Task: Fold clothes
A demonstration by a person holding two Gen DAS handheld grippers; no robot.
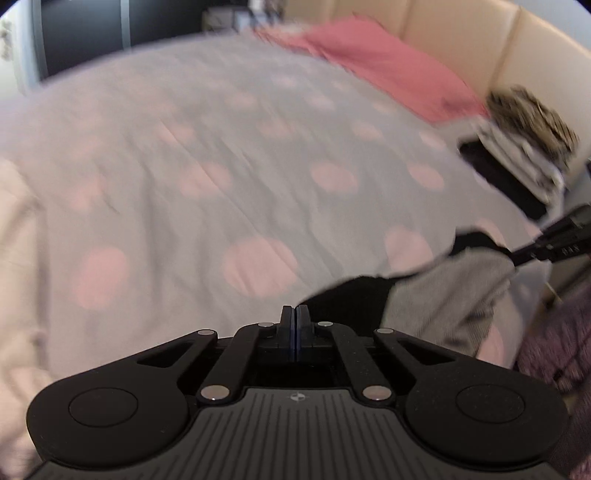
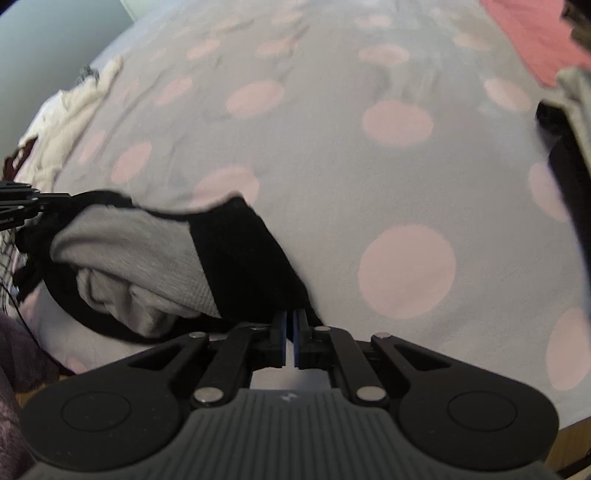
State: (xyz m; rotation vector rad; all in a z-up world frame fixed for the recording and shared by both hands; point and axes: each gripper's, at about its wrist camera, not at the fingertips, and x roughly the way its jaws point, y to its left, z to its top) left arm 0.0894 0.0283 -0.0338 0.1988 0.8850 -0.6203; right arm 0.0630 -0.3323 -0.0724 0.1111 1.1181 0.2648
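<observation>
Polka-dot bedspread [image 1: 221, 155], cream headboard [image 1: 461, 33]

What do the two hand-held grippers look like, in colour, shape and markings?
Both look alike. The left hand-held gripper and the right hand-held gripper are matte black, with two narrow fingers edged in blue, linkage bars joined by silver rivets, two round lobes at the base and a ribbed grey plate bearing a small emblem. No sleeve or cable is clearly visible.

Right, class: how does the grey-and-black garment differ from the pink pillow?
The garment is grey with black trim; the pillow is plain pink. The garment lies crumpled at the near edge; the pillow lies flat by the headboard. Both are on the spotted duvet.
</observation>
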